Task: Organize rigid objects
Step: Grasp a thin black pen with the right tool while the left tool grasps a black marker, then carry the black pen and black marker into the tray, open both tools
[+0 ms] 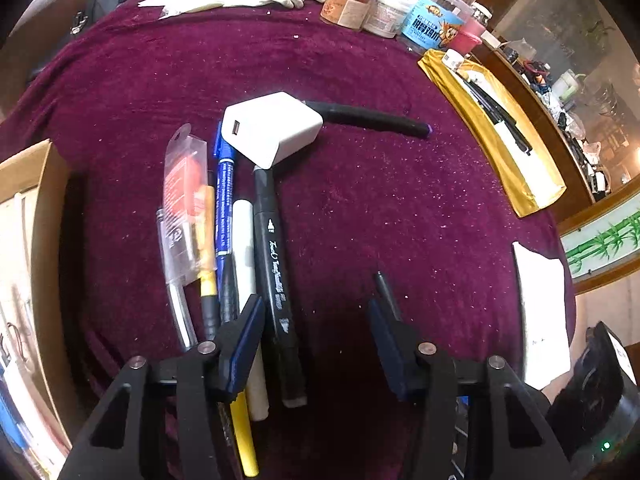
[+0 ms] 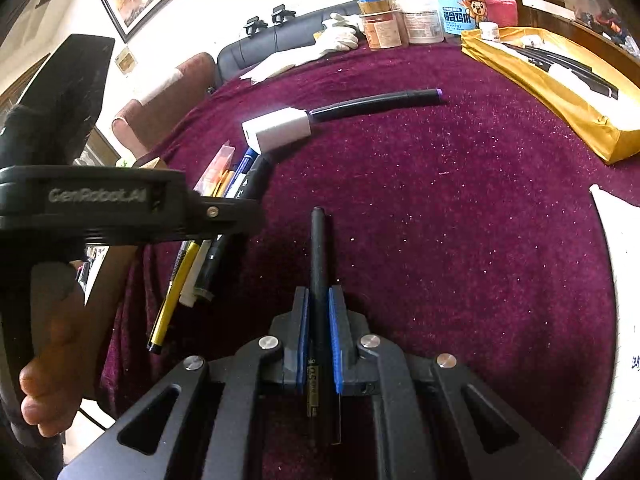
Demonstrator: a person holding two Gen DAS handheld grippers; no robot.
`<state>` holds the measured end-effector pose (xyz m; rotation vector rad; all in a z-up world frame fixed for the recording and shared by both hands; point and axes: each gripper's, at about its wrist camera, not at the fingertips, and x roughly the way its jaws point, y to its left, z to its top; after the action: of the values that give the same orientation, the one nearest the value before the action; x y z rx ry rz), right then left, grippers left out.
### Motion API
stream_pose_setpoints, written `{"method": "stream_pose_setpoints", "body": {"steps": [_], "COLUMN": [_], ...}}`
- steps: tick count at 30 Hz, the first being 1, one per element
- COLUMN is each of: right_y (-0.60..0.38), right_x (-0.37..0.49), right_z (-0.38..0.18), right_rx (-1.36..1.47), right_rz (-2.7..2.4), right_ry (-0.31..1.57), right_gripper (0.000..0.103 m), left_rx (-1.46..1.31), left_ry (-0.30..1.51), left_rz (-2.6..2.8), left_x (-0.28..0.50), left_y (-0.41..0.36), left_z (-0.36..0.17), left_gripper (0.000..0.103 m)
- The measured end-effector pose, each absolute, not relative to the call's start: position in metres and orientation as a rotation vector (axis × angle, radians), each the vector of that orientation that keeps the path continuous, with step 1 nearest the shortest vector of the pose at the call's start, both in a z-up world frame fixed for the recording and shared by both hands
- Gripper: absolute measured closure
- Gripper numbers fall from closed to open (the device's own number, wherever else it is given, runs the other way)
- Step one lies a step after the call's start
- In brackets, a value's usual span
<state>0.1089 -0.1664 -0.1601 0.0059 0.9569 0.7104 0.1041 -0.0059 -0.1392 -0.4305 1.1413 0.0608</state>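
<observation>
Cardboard box [image 1: 28,248], open-topped, sits at the far left of my left gripper [image 1: 316,312], on the maroon velvety cloth [image 1: 360,208].

Just ahead of the left gripper's left finger lies a bundle of pens, side by side and touching: a clear plastic blister pack with orange contents [image 1: 182,204], a yellow-barrelled pen [image 1: 244,432], a blue marker [image 1: 225,204], a white marker [image 1: 245,248] and a black twin-tip marker with white lettering [image 1: 276,272]. The left finger's blue pad rests over the white marker; the black marker lies just inside it. My left gripper's jaws stand spread, and I cannot tell that either pad presses on anything.

Beyond the bundle, a white square charger block [image 1: 272,128] lies across the pen tips. Behind it, touching, a black marker with a purple end [image 1: 376,118] lies crosswise.

Right gripper [image 2: 318,320]: pads pressed together on a slim black pen [image 2: 318,256], which points forward along the fingers, its tip above the cloth.

Far right of both grippers, a gold-coloured tray [image 1: 496,152] holds black and white pens. White paper [image 1: 544,312] lies nearer on that side. Jars and tubs [image 1: 400,12] stand along the far edge.
</observation>
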Motion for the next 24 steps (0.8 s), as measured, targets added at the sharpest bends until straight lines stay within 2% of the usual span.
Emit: {"method": "stream_pose_setpoints", "body": {"steps": [3,4,5,7,12,17,24], "right_y": [-0.169,-0.170,-0.170,-0.170,-0.168,-0.166,-0.173], "right_x": [0.111,0.112,0.112,0.111,0.108,0.110,0.099], "right_z": [-0.161,-0.161,-0.161,-0.161,-0.160,-0.160,-0.150], "right_rx": [0.024,0.027,0.027,0.016,-0.008,-0.005,0.117], "right_rz": [0.718,0.721,0.722,0.723,0.719,0.707,0.753], "right_ry": [0.965,0.967,0.968,0.966,0.958,0.957,0.975], "right_gripper": [0.094,0.094,0.094,0.094,0.094,0.094,0.094], "left_rx": [-0.407,-0.394,-0.381,-0.365,-0.358,-0.340,-0.521], "left_ry": [1.156,1.165,1.160,1.148,1.114,1.075,1.011], "left_rz": [0.087,0.095,0.116,0.120,0.078,0.094,-0.011], "left_x": [0.113,0.116,0.115,0.107,0.067,0.070,0.021], "left_y": [-0.007,-0.009,-0.008,-0.008,-0.014,-0.015,0.001], "left_z": [-0.147,-0.149,-0.149,-0.150,-0.151,-0.150,-0.119], "left_gripper": [0.062,0.072,0.078,0.086,0.088,0.088,0.089]}}
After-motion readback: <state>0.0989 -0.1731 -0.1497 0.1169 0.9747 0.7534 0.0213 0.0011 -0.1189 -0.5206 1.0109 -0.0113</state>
